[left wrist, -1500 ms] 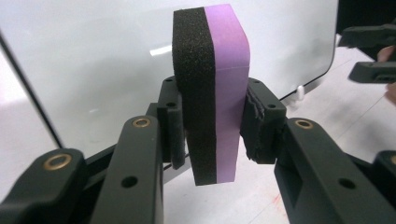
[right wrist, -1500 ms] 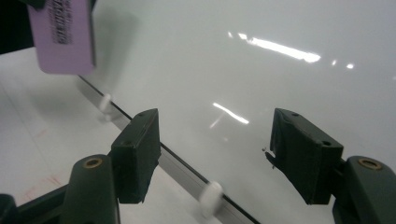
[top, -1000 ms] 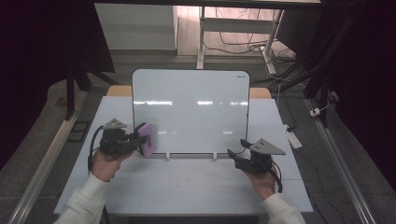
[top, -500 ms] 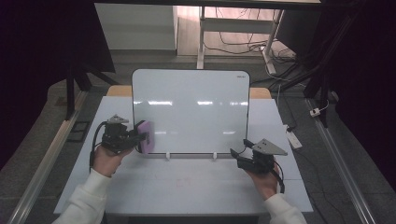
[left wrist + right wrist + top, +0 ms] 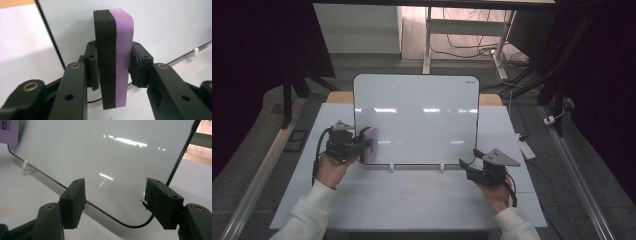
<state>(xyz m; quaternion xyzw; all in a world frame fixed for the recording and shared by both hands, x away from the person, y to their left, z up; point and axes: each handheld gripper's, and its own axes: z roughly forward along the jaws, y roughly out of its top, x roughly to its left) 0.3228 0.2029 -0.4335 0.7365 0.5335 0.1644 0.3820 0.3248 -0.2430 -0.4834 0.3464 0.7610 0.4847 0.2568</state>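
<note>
A white whiteboard (image 5: 417,120) stands upright on the white table (image 5: 412,210). My left gripper (image 5: 364,145) is shut on a purple eraser with a black foam face (image 5: 370,144), held at the board's lower left edge. In the left gripper view the eraser (image 5: 113,57) stands on end between the two pads, and the whiteboard (image 5: 165,25) is just behind it. My right gripper (image 5: 466,167) is open by the board's lower right corner. In the right gripper view its jaws (image 5: 115,200) stand wide apart before the whiteboard (image 5: 100,150), gripping nothing. The purple eraser (image 5: 8,131) shows at top left.
Two small white feet (image 5: 391,167) (image 5: 442,167) prop the board's bottom edge. A white tag-like object (image 5: 526,149) lies near the table's right edge. A faint red mark (image 5: 408,196) is on the tabletop in front. Cables and table legs lie on the floor beyond.
The left gripper with the eraser has crept slightly up and right along the board's left edge. The right gripper has stayed put.
</note>
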